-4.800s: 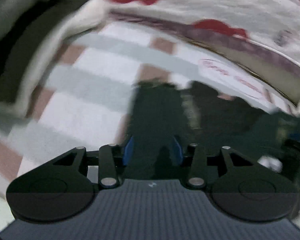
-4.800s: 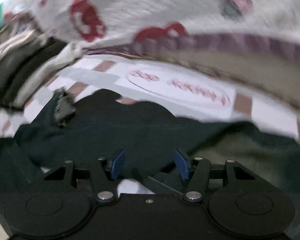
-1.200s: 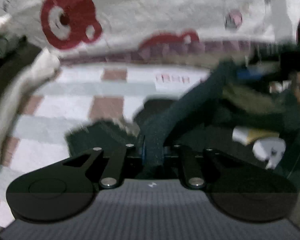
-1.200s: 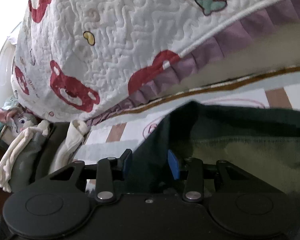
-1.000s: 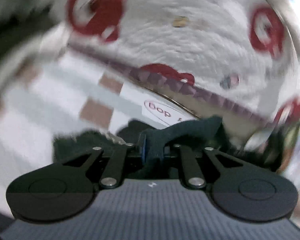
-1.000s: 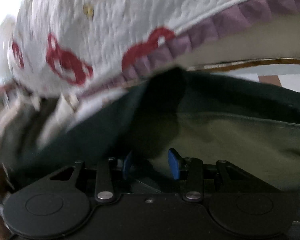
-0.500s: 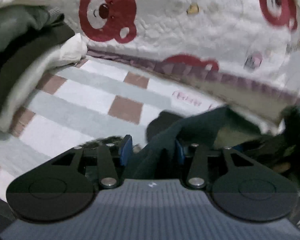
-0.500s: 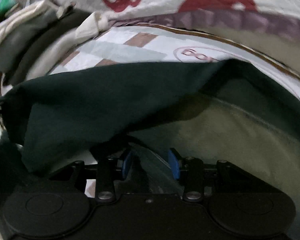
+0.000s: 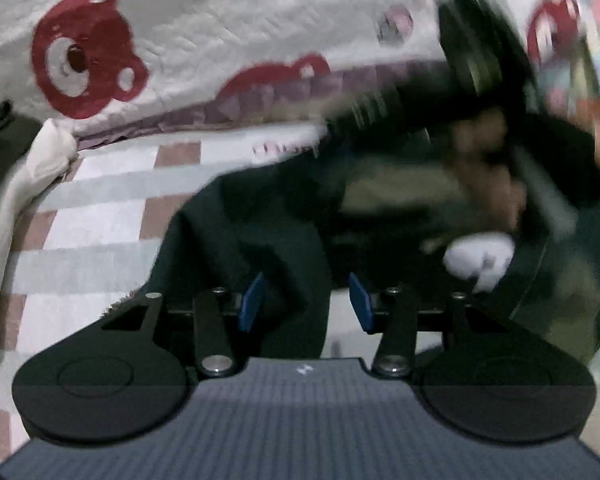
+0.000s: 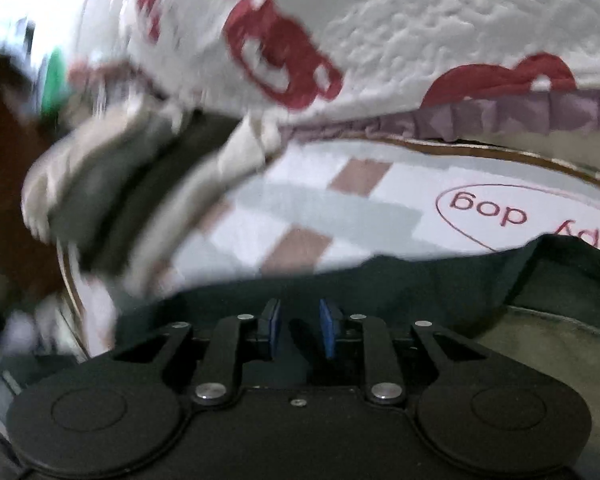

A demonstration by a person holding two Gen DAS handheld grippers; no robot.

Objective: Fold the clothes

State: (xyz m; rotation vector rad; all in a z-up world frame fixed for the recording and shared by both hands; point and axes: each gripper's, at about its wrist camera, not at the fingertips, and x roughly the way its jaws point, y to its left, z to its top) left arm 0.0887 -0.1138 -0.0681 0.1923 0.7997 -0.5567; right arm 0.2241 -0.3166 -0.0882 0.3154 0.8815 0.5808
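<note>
right now the dark green garment (image 9: pixel 260 216) lies crumpled on the checked bed sheet (image 9: pixel 100 220), spread across the near part of the bed, well short of the far edge where the white bear-print quilt (image 9: pixel 220 28) is heaped. the left tool (image 9: pixel 305 300) has its jaws parting, a fold of the dark green cloth running up between the blue pads (image 9: pixel 252 300) with clear gaps on both sides, so nothing is pinched. over on the right, blurred, the right tool (image 9: pixel 480 76) sits above the garment with a hand (image 9: pixel 496 184) on it. from the right wrist view, the right tool (image 10: pixel 301 328) has its jaws closing, narrow gap, garment (image 10: pixel 420 280) lying under and ahead of the pads; whether cloth is actually caught between them, cannot tell. a stack of folded clothes (image 10: pixel 132 196) sits at the left edge of the bed.
</note>
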